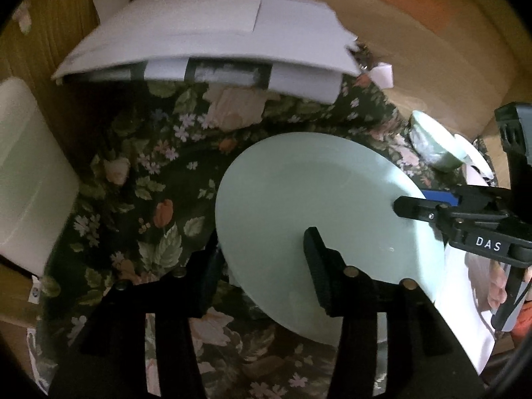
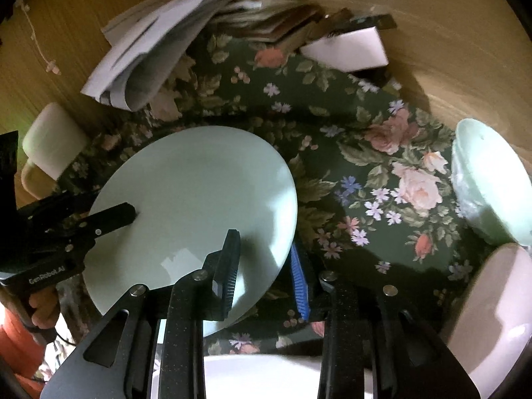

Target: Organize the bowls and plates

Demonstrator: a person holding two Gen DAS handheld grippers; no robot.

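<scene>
Gripping the plate by its near rim, the right claw has one finger over its top face and the blue-padded one beneath. The left claw straddles the opposite rim, one finger above, one below; whether its pads press I cannot tell. The plate hangs tilted over the floral bench. A bowl sits right of the right claw, papers beyond.

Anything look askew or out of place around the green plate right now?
The pale green plate sits tilted, held off the floral tablecloth by both the left hand-held gripper and the right hand-held gripper. Behind it, a loose heap of papers clutters the table. Nothing spilled or broken.
</scene>
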